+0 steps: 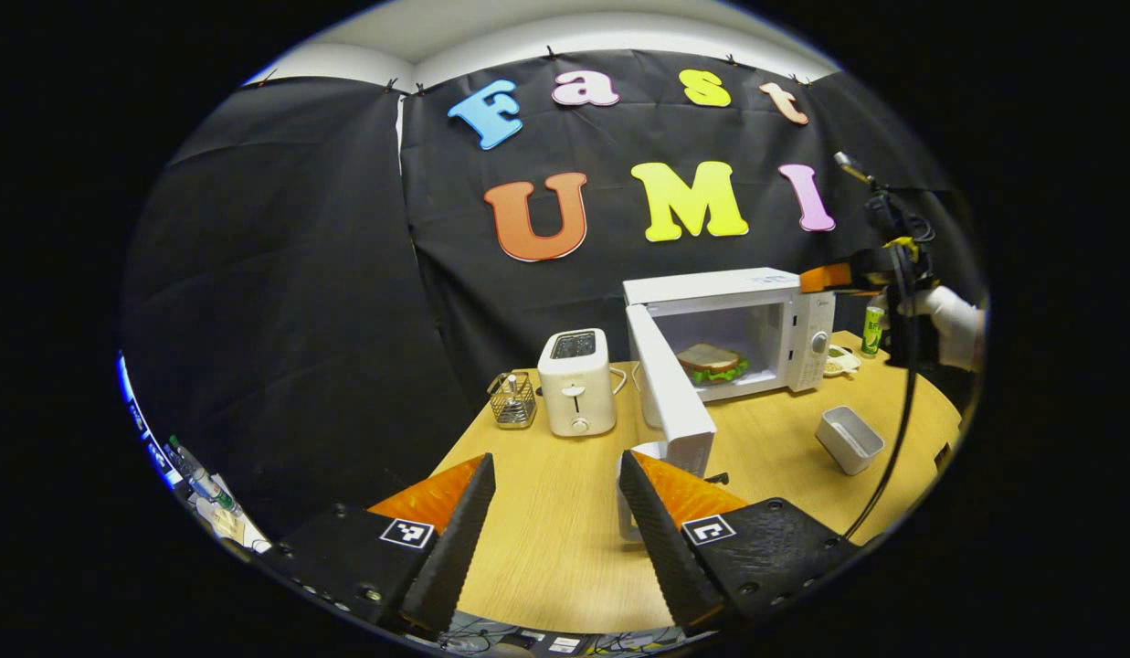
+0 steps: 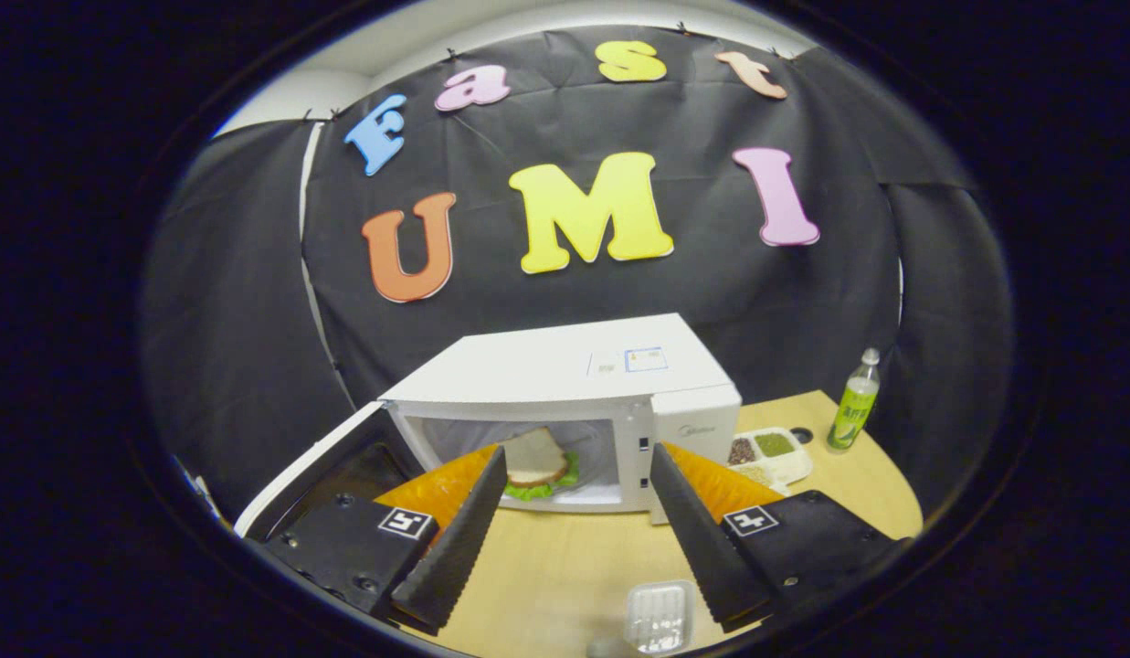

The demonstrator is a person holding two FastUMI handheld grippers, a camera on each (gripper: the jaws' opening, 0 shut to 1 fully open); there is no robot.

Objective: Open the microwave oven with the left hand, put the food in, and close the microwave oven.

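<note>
One sandwich (image 2: 539, 466) inside open microwave (image 2: 565, 402), both tools empty

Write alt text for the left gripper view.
A white microwave stands on a wooden table with its door swung open and a sandwich inside. The open left gripper is in the foreground, with a toaster left of the door.
</note>
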